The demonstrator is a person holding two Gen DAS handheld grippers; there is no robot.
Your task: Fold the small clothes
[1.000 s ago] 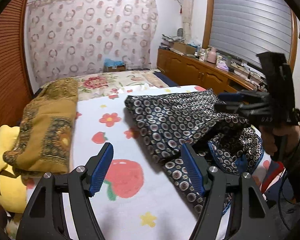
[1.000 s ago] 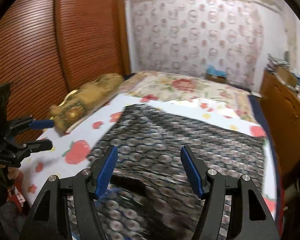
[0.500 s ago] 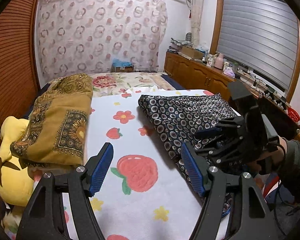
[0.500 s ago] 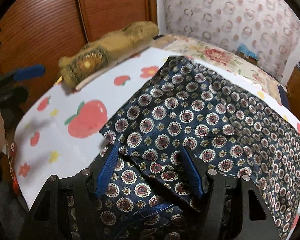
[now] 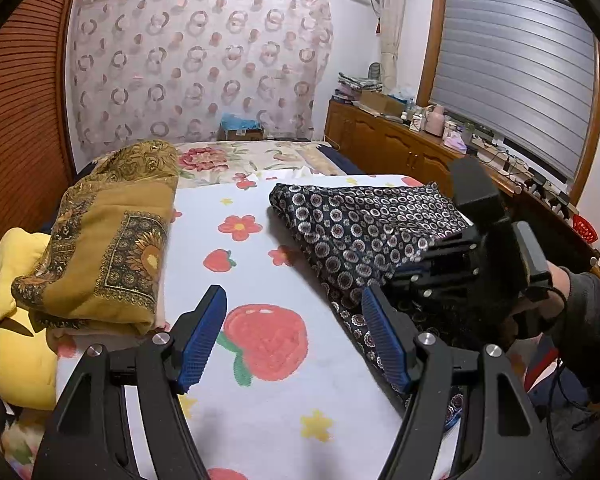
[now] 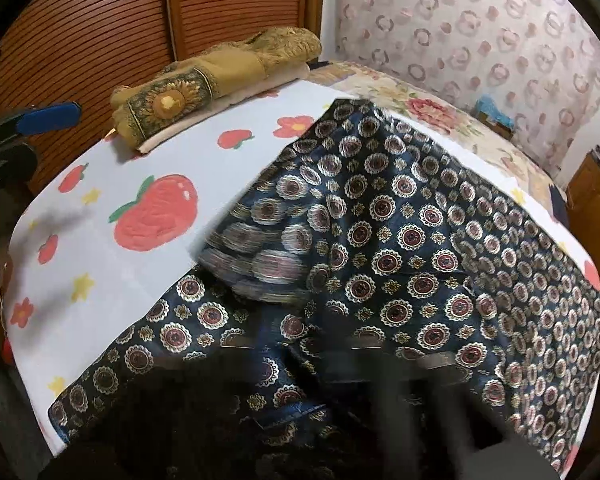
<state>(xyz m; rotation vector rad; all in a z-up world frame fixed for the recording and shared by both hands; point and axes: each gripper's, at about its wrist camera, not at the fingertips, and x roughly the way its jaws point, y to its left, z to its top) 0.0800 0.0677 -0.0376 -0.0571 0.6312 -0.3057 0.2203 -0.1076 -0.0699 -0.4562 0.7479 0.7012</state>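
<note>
A dark blue garment [image 5: 360, 220] with round medallion print lies spread on the right half of the strawberry-print sheet [image 5: 260, 408]. My right gripper [image 5: 400, 276] is down at the garment's near left edge. In the right wrist view the right gripper [image 6: 296, 320] is a dark motion blur, its jaws closing on a bunched fold of the garment [image 6: 440, 240]. My left gripper [image 5: 294, 320] hovers open above the big strawberry print, left of the garment, with nothing between its blue pads. One blue pad [image 6: 48, 120] shows at the far left of the right wrist view.
A folded mustard patterned cloth [image 5: 108, 240] lies along the sheet's left side, also seen as the mustard cloth [image 6: 204, 84]. A yellow plush toy [image 5: 16, 340] sits beside it. Ribbed wooden doors [image 6: 100, 32] stand to the left, a cluttered wooden cabinet [image 5: 400, 148] to the right. A dark sleeve [image 5: 580, 320] holds the right gripper.
The right gripper came down onto the garment's near edge, and its jaws went from wide apart to closed, bunching the fabric. The left gripper stayed open and hardly moved.
</note>
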